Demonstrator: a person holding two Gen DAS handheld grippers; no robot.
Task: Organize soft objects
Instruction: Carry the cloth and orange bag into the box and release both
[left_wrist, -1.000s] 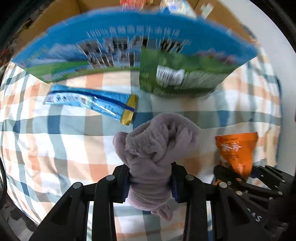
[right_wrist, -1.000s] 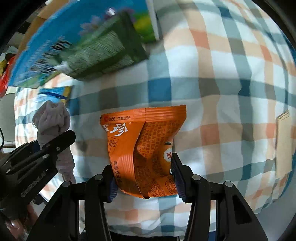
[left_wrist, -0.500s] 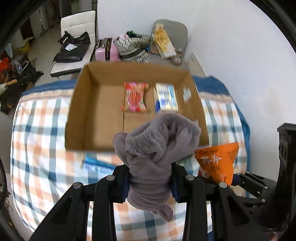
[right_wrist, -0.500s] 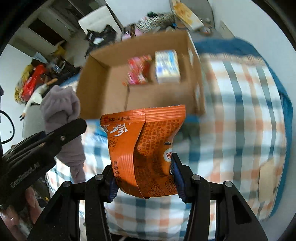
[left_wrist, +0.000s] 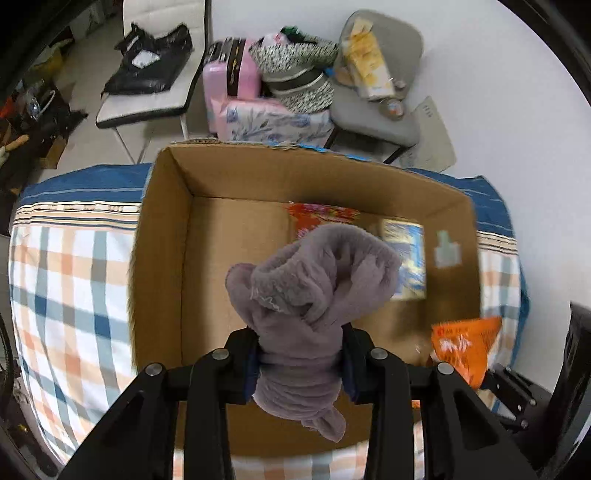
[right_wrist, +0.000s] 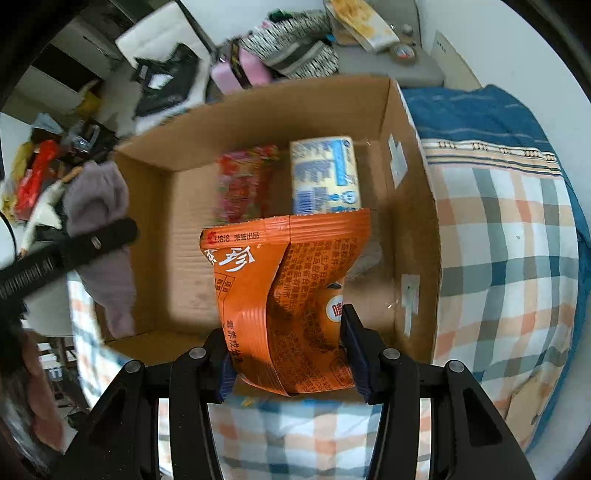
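Note:
My left gripper (left_wrist: 300, 363) is shut on a bunched grey-purple sock (left_wrist: 314, 291) and holds it above the near part of an open cardboard box (left_wrist: 162, 258). My right gripper (right_wrist: 289, 363) is shut on an orange snack packet (right_wrist: 284, 295) and holds it over the box (right_wrist: 413, 206) near its front right. In the box lie a red packet (right_wrist: 243, 181) and a blue-and-white tissue pack (right_wrist: 325, 177). The sock (right_wrist: 99, 206) and the left gripper's finger (right_wrist: 74, 243) show at the left of the right wrist view. The orange packet (left_wrist: 463, 345) shows at the right of the left wrist view.
The box stands on a bed with a checked sheet (left_wrist: 62, 280) and a blue edge (right_wrist: 480, 110). Behind it are a pink case (left_wrist: 231, 81), a grey chair (left_wrist: 380, 92) with clutter, a white chair (left_wrist: 155, 74) and a white wall (left_wrist: 498, 110).
Both grippers have lifted from low over the sheet and moved forward to above the open box, each still holding its item. The blue box side and blue packet on the sheet have left view.

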